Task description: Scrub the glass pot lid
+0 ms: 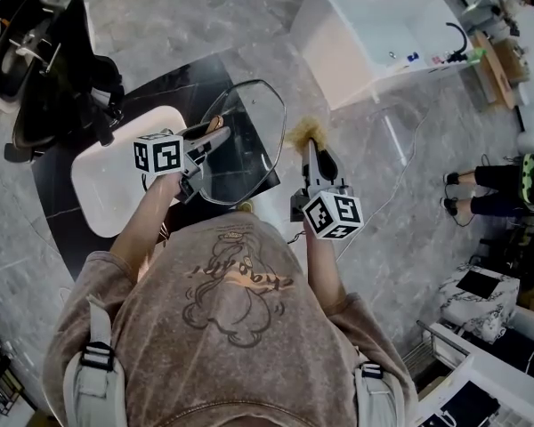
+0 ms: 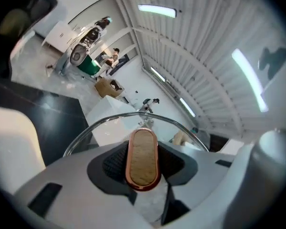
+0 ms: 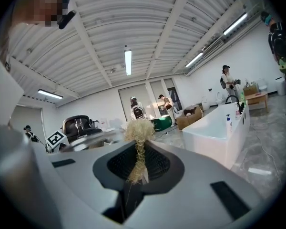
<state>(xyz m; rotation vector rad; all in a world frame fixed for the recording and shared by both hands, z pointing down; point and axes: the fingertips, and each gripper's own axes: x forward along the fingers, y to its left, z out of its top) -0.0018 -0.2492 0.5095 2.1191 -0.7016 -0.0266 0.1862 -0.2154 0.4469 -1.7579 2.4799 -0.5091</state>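
I hold up a glass pot lid in the head view, tilted on edge above the dark counter. My left gripper is shut on the lid's handle. In the left gripper view that wooden knob, with its copper rim, sits clamped between the jaws, and the lid's rim arcs beyond it. My right gripper is shut on a straw scrub brush. Its frayed tuft sticks out past the jaws, just right of the lid's edge. Whether the tuft touches the glass is unclear.
A white basin sits in the dark counter under the lid. A white bathtub stands ahead to the right and a black chair at the left. A person's legs show at the right edge.
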